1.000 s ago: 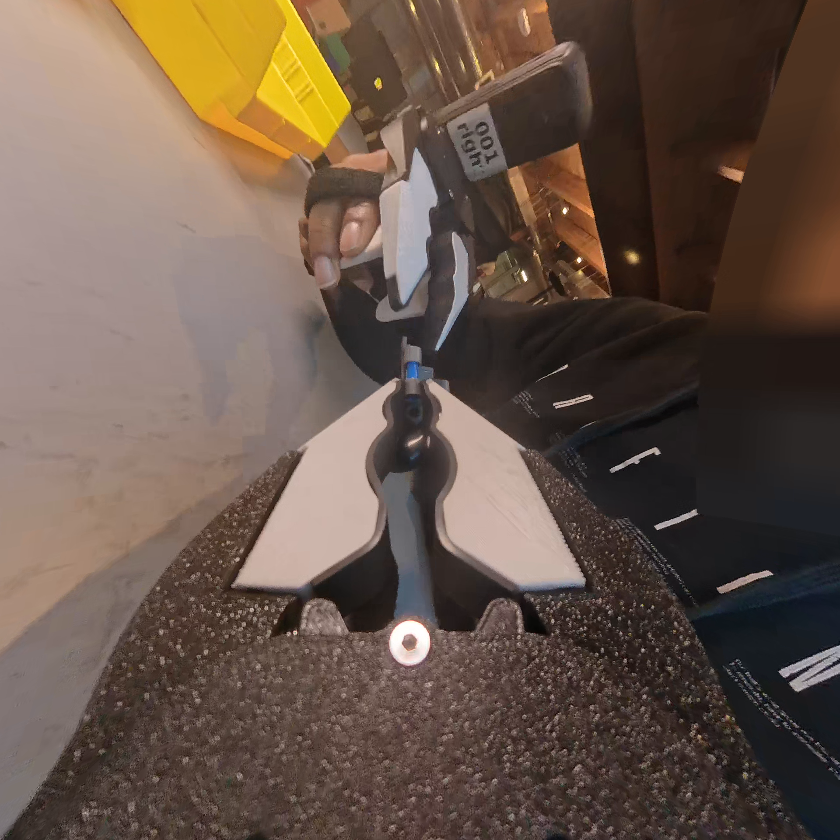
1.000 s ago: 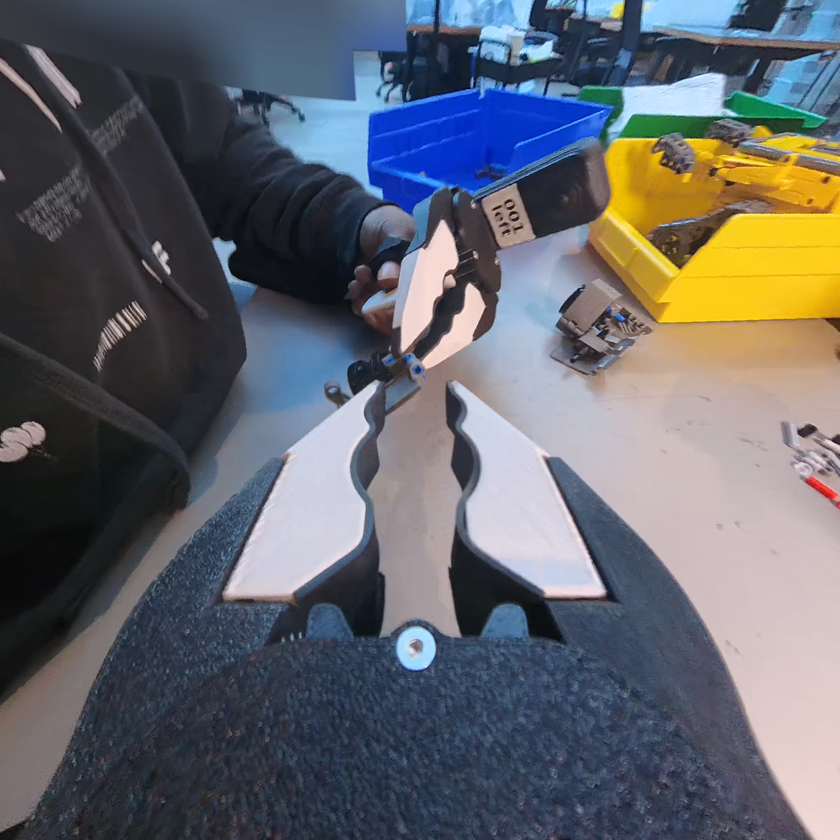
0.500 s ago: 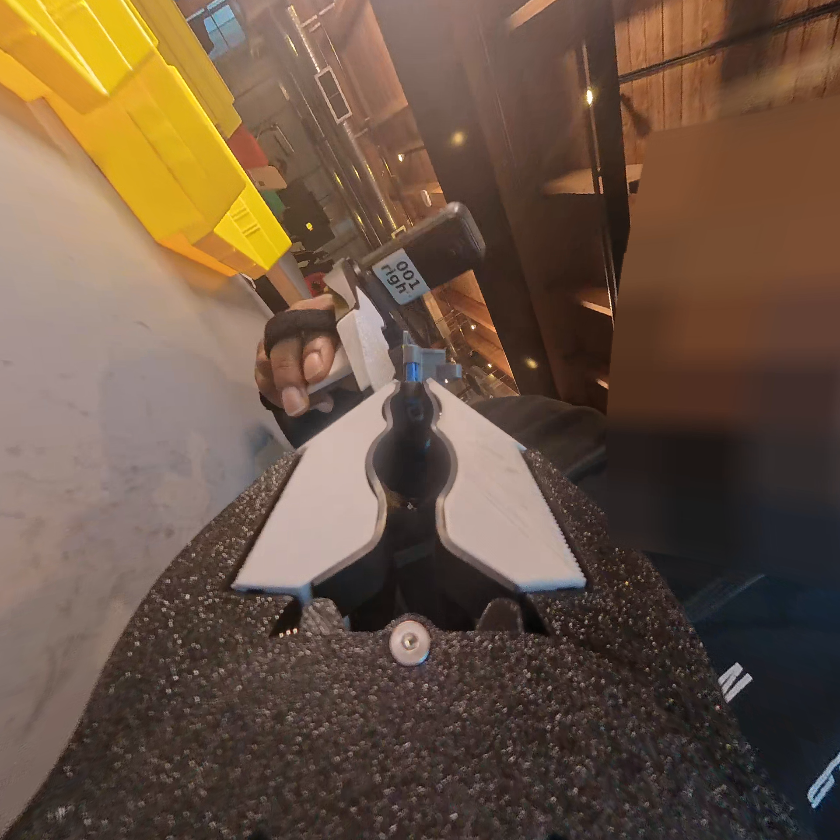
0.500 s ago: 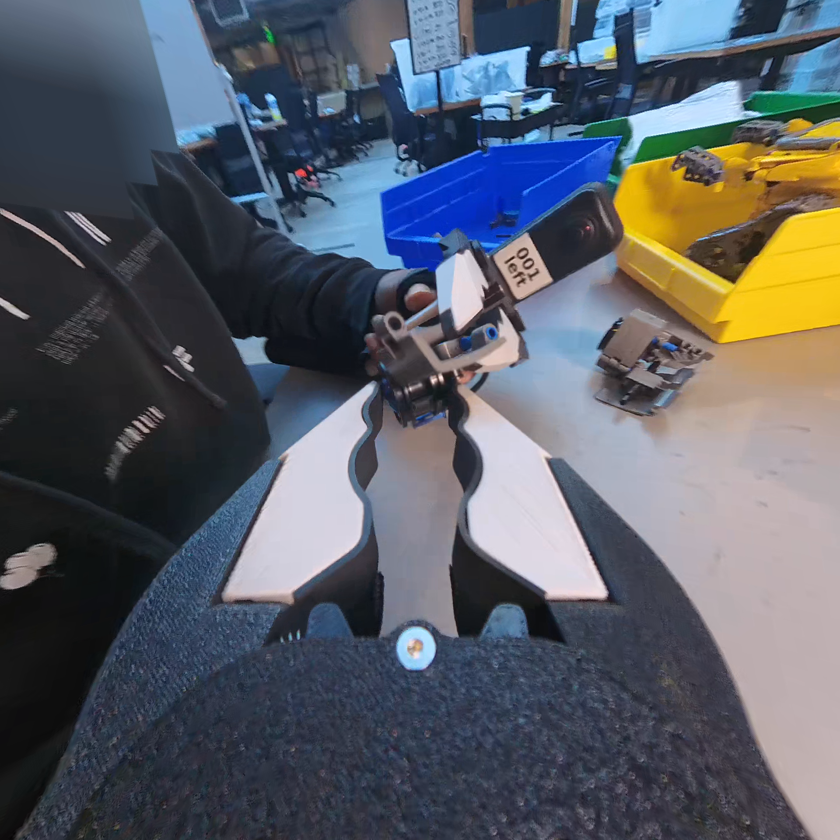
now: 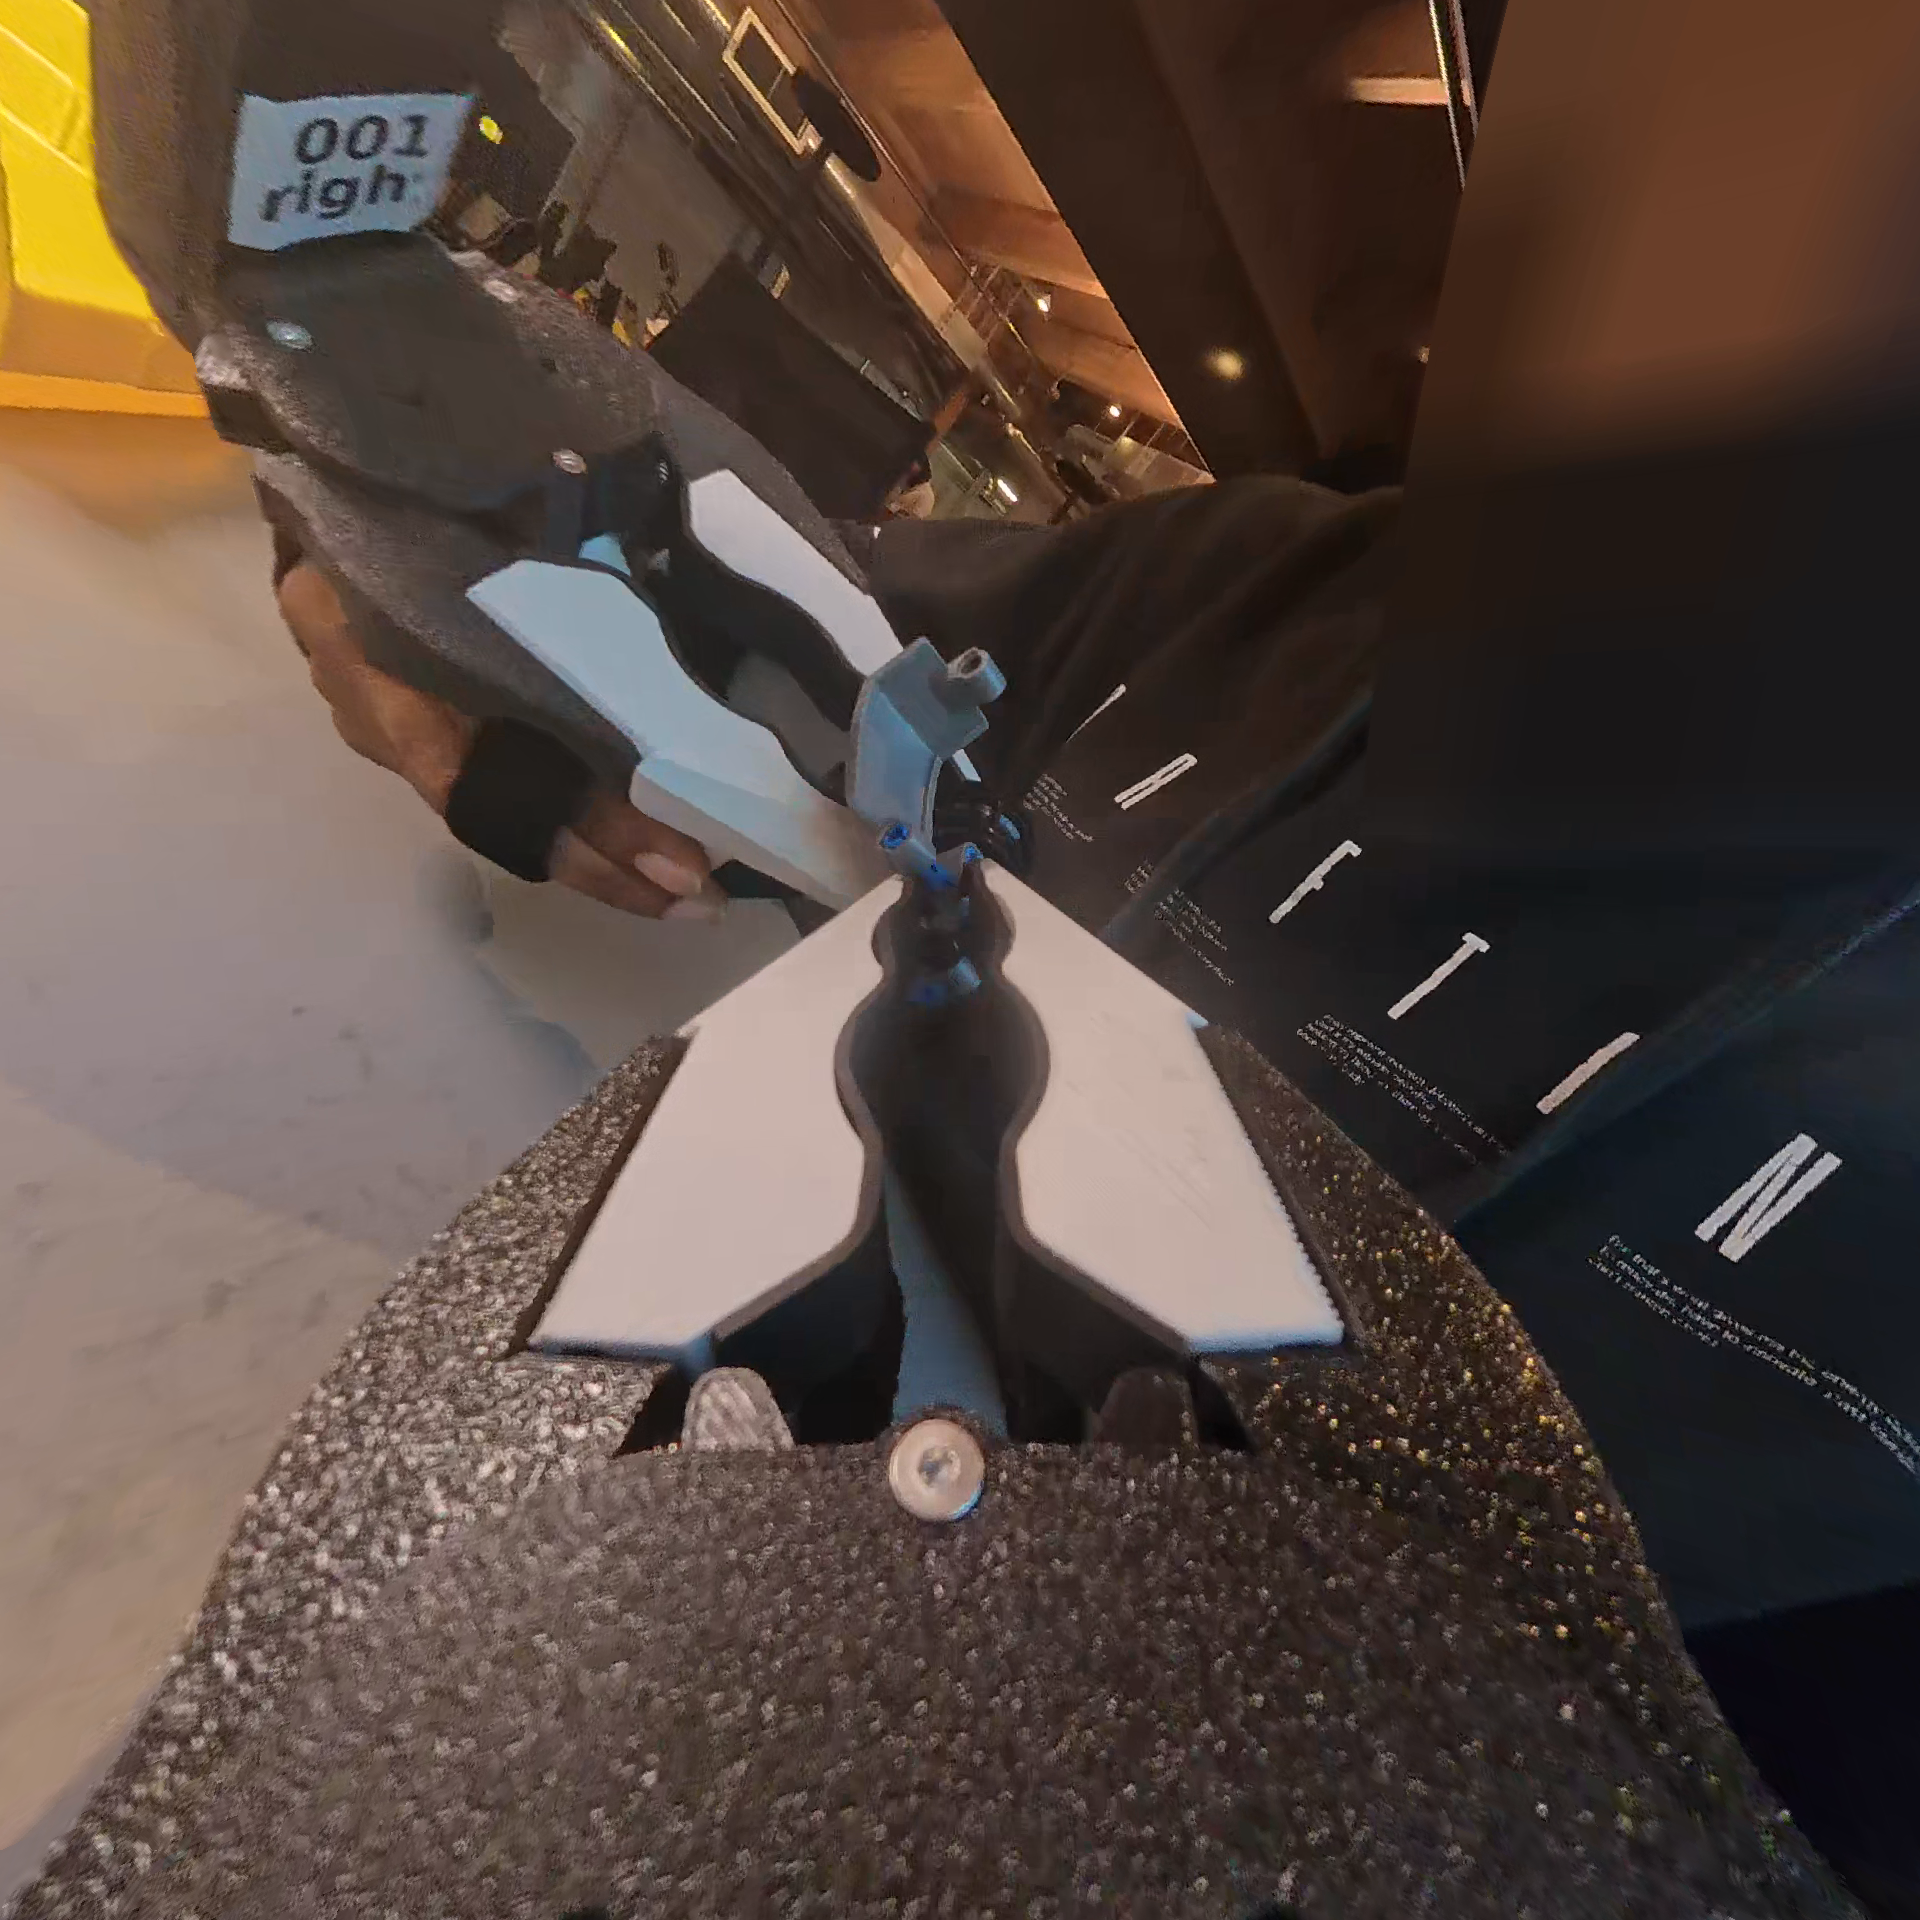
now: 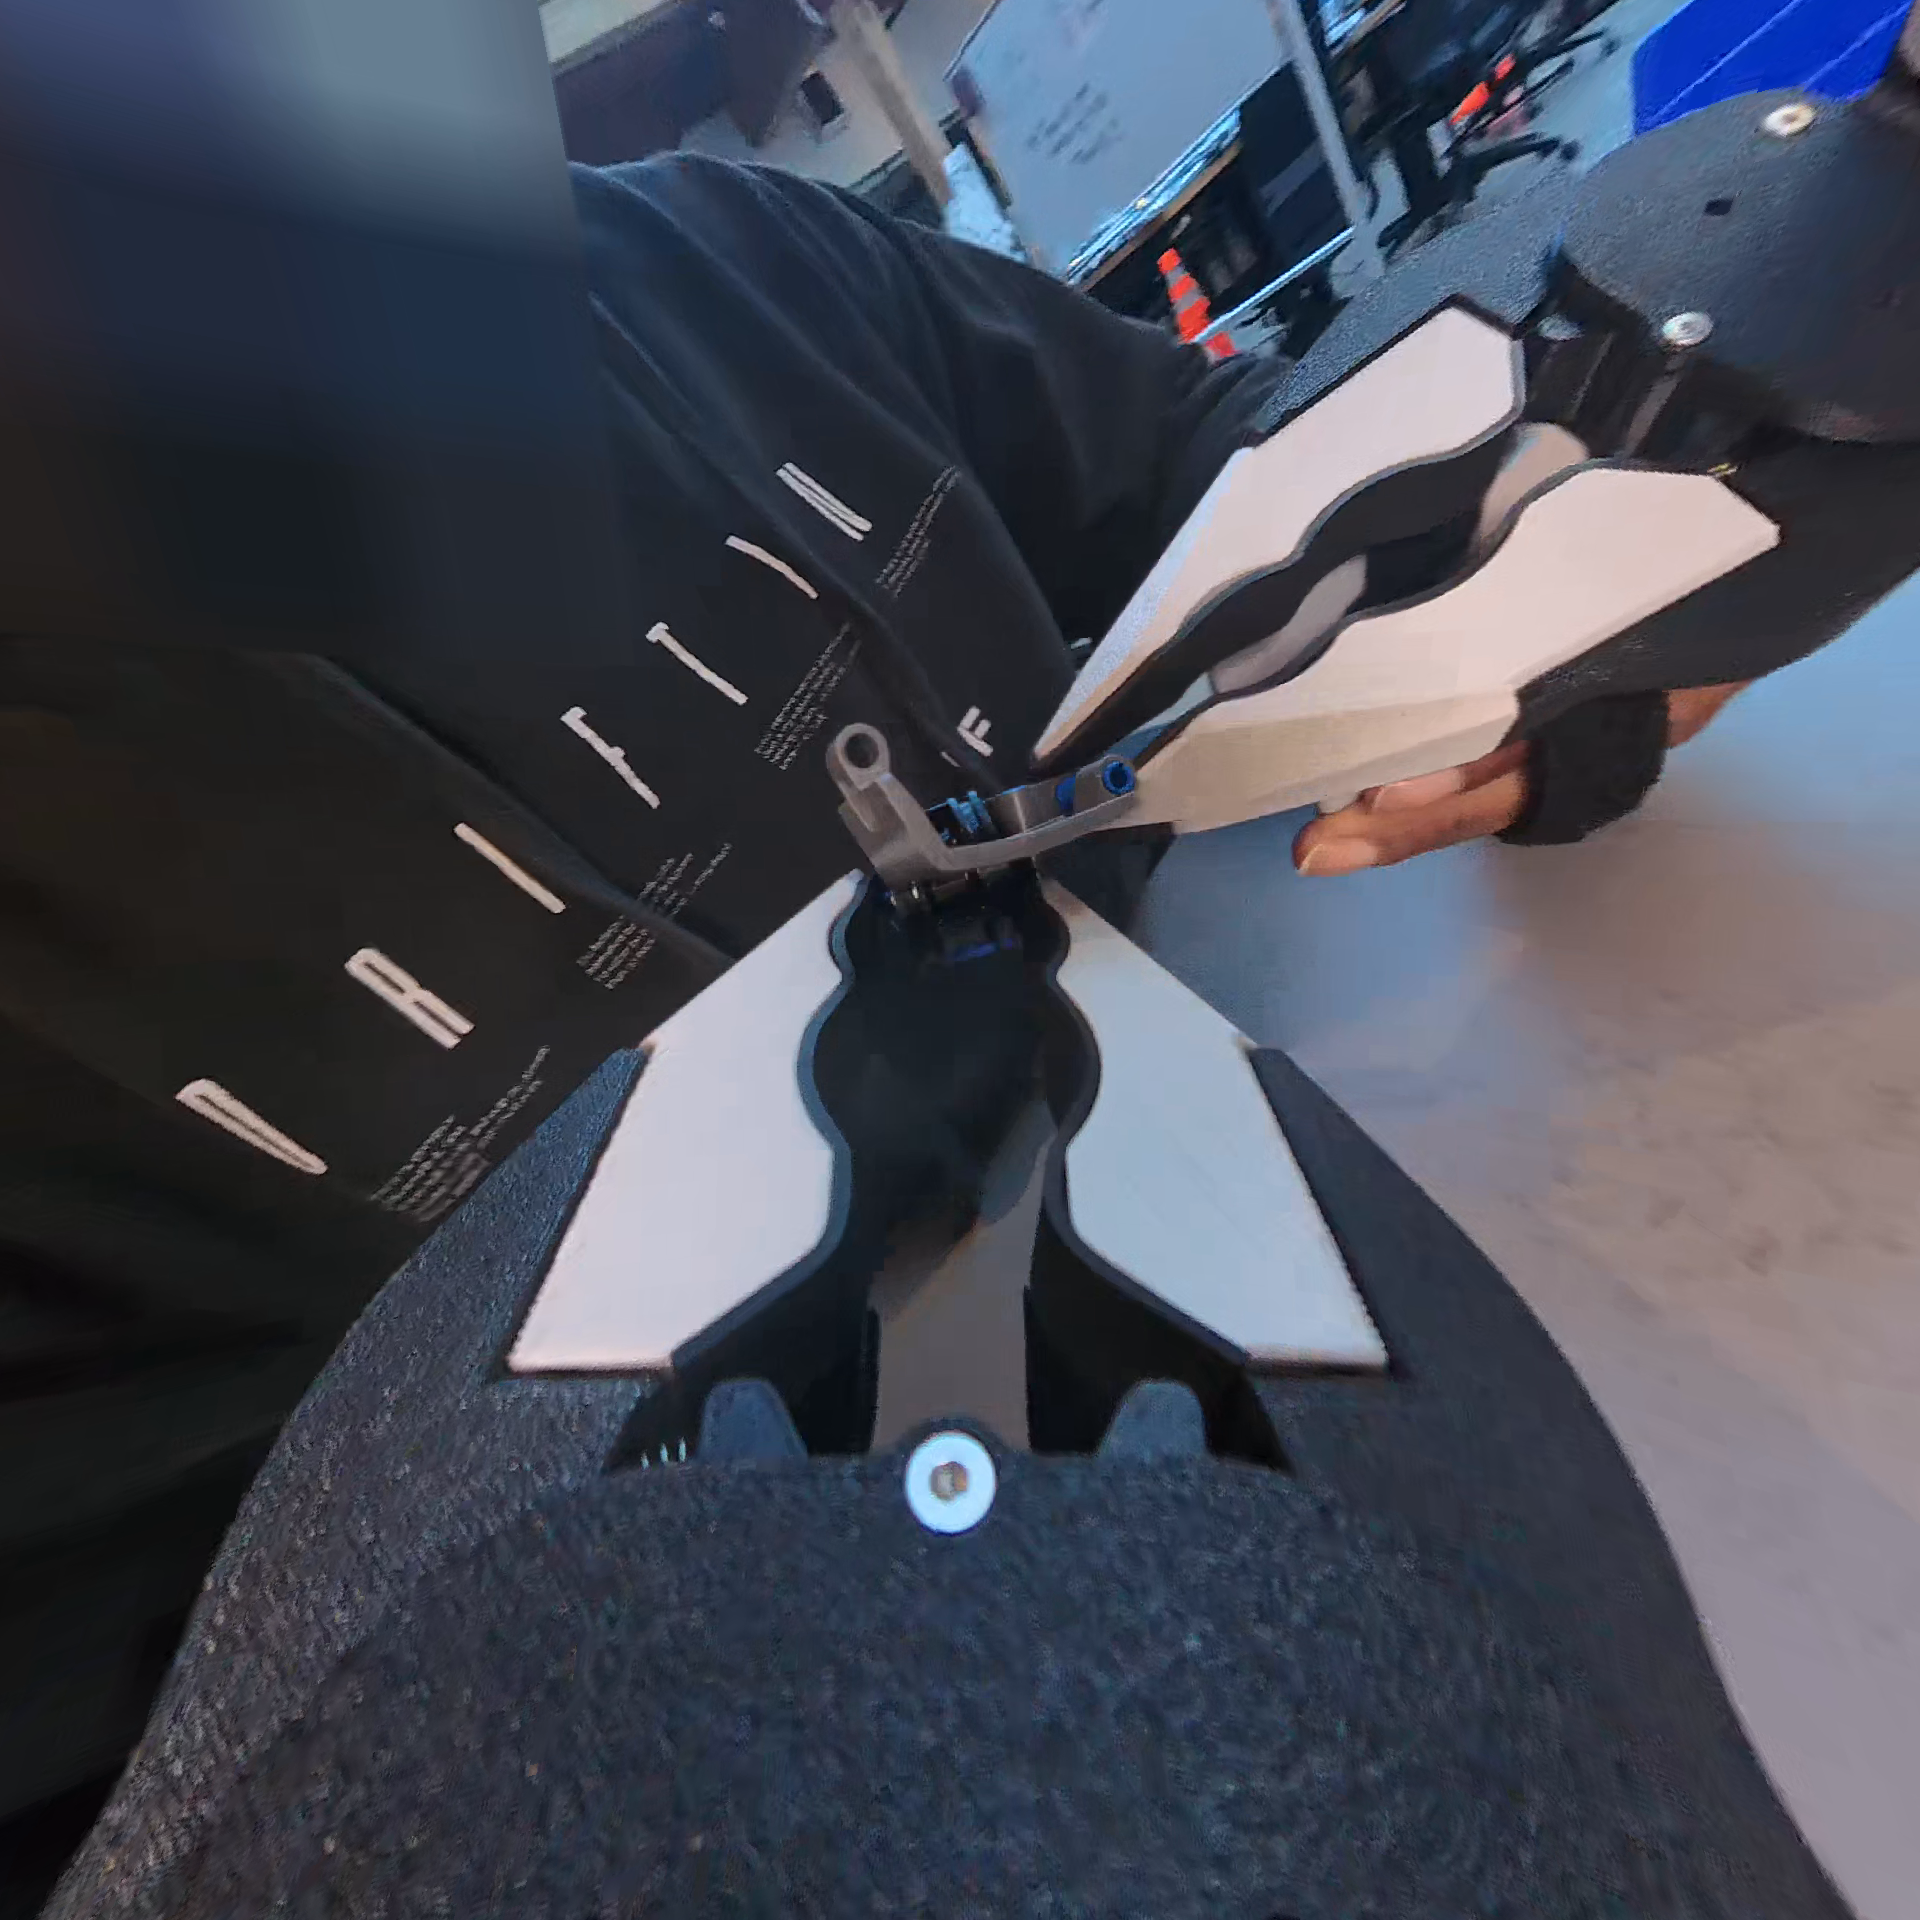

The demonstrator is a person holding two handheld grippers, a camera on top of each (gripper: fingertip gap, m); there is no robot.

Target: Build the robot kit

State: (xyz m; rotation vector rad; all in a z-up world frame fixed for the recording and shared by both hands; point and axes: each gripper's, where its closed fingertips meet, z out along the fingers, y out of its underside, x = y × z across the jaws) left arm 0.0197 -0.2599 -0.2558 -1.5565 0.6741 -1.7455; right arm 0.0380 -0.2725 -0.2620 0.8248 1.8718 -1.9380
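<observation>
A small grey and black building-block assembly with blue pins [image 5: 914, 727] hangs in the air between both grippers, close to the person's black sweatshirt [image 6: 623, 520]. My left gripper [image 5: 940, 888] is shut on its thin grey arm. In the right wrist view the left gripper [image 6: 1091, 784] comes in from the upper right, pinching that arm by a blue pin. My right gripper [image 6: 951, 894] is shut on the black lower part of the assembly [image 6: 883, 800]. In the left wrist view the right gripper [image 5: 904, 821] reaches in from the upper left.
The grey table [image 6: 1558, 1039] lies below, also in the left wrist view [image 5: 208, 935]. A yellow bin [image 5: 52, 260] stands at the far left edge. A blue bin [image 6: 1766, 42] and an orange cone [image 6: 1184, 301] are far behind. Gloved hands [image 6: 1403, 821] hold the gripper handles. The tips of both grippers are at nearly the same place.
The two grippers have come together near the person's chest. The right gripper, open a second ago, has closed on the assembly held by the left gripper.
</observation>
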